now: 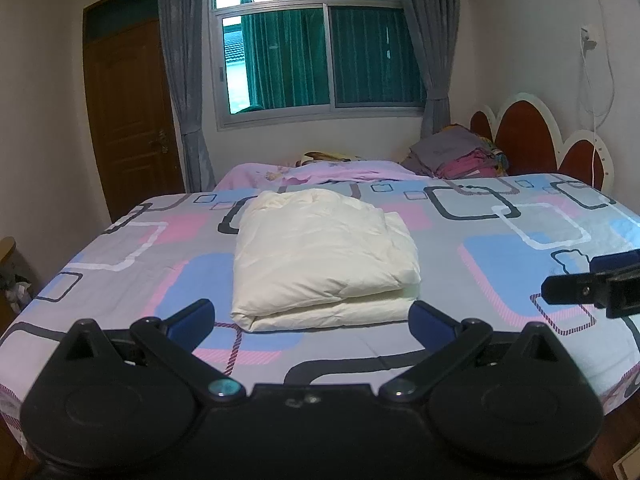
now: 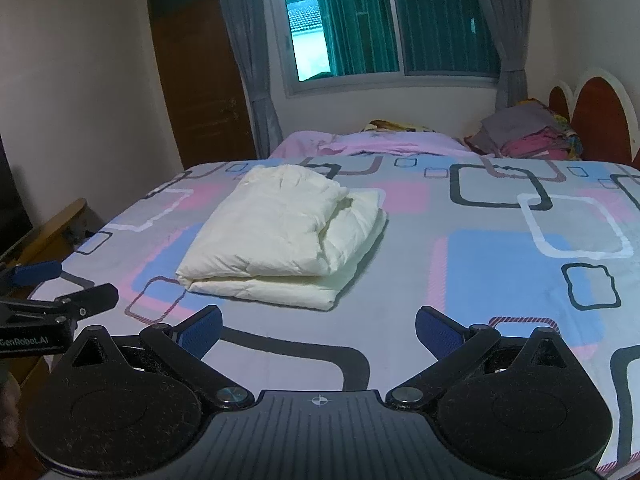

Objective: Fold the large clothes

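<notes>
Puffy matt cloth jacket (image 1: 324,256), smooth printed cotton-like sheet (image 1: 500,248) — matt black plastic claws w/ blue pads (image 1: 430,326)

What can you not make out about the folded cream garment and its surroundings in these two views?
- Cream garment: type unclear; folds hide sleeves and collar, both views.
- Clothes pile: too small to count, both views.
- Right tool: cut off by left view's edge.
- Bed: near edge hidden behind tools.

Black matte left gripper (image 1: 312,322) & right gripper (image 2: 318,330), blue ribbed pads (image 2: 202,330), silver pivot screws (white "GenRobot.AI" lettering).
</notes>
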Motion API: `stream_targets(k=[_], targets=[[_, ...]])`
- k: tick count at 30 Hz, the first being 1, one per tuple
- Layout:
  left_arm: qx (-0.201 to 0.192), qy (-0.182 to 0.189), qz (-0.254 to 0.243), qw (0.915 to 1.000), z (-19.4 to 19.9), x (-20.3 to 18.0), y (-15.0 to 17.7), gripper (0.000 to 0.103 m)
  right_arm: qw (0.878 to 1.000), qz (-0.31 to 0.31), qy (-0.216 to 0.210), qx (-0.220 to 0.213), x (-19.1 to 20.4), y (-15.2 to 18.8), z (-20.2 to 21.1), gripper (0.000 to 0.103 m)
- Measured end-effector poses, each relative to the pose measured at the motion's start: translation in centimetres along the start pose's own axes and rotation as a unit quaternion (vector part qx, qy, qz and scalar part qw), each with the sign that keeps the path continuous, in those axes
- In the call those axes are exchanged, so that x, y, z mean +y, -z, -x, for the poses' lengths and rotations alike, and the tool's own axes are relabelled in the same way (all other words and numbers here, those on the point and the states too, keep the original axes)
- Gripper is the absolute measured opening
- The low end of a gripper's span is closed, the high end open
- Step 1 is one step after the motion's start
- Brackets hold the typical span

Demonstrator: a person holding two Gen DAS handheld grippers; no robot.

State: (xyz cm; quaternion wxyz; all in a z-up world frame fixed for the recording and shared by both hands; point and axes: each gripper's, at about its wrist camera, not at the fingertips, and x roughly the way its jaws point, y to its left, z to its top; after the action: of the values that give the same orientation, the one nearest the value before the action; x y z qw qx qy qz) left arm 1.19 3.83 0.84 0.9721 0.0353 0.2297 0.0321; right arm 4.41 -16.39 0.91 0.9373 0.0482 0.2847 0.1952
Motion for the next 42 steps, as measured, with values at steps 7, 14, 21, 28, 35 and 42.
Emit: stream_targets(k=[7, 14, 21, 28, 35, 42], targets=[[-0.002, 0.003, 0.005, 1.0, -0.02, 0.3, 0.04, 0.103, 1.0, 0.006, -0.002, 0.003, 0.25, -0.04, 0.09, 0.102], [-0.002, 0.005, 0.007, 1.0, 0.06, 0.67, 0.09, 0.103, 1.0, 0.004, -0.001, 0.003, 0.19, -0.14, 0.0, 0.102], [-0.002, 0.006, 0.007, 1.0, 0.1, 0.7, 0.09, 0.103, 1.0, 0.004, -0.001, 0.004, 0.23, -0.1, 0.02, 0.102], [-0.002, 0.009, 0.006, 0.9999, 0.12, 0.85, 0.05, 0.103, 1.0, 0.004, 0.0, 0.003, 0.23, -0.07, 0.07, 0.102], [-0.002, 0.009, 0.007, 0.9999, 0.06, 0.92, 0.03, 0.103, 1.0, 0.004, -0.002, 0.004, 0.26, -0.06, 0.06, 0.102], [-0.004, 0.019, 0.002, 0.9998, 0.21, 0.45, -0.06, 0.103, 1.0, 0.003, -0.004, 0.005, 0.03, -0.15, 0.03, 0.102]])
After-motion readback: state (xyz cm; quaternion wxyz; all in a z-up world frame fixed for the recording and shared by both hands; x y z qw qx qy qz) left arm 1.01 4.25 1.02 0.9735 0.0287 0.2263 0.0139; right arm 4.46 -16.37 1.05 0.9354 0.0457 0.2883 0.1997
